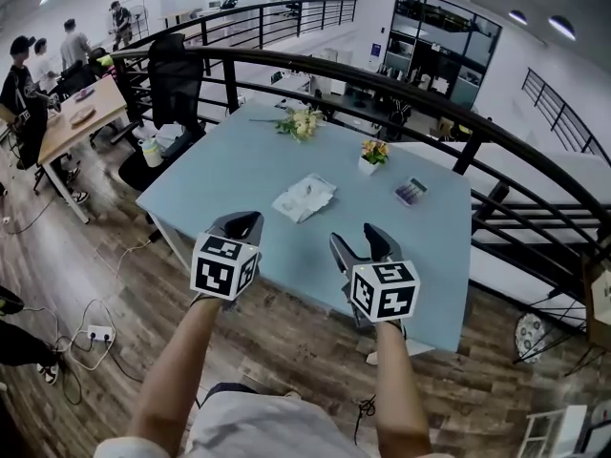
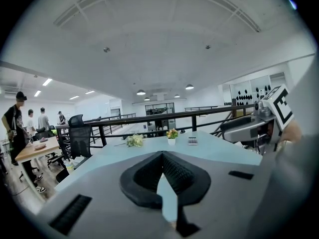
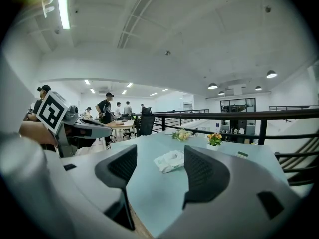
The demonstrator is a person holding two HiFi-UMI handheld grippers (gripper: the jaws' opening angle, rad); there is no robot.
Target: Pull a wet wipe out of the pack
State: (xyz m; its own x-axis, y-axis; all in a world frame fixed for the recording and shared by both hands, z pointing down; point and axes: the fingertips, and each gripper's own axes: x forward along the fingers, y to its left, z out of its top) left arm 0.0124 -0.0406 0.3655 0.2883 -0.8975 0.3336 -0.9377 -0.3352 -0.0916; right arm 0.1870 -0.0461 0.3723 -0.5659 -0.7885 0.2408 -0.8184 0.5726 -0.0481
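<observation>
The wet wipe pack (image 1: pixel 304 197) is a flat white packet lying near the middle of the light blue table (image 1: pixel 229 175). Both grippers hover over the table's near edge, short of the pack. My left gripper (image 1: pixel 245 220) is shut, its dark pads meeting at the tips with nothing between them (image 2: pixel 160 156). To its right, my right gripper (image 1: pixel 356 238) stands wide open and empty. In the right gripper view the pack (image 3: pixel 170 161) shows well ahead on the table, framed between the spread fingers (image 3: pixel 202 171). The pack does not appear in the left gripper view.
A loose bunch of flowers (image 1: pixel 302 122), a small potted flower (image 1: pixel 373 156) and a small calculator-like thing (image 1: pixel 410 191) lie on the table's far half. A black railing (image 1: pixel 401 89) curves behind it. An office chair (image 1: pixel 177 74) and people at a wooden desk (image 1: pixel 81 113) are at left.
</observation>
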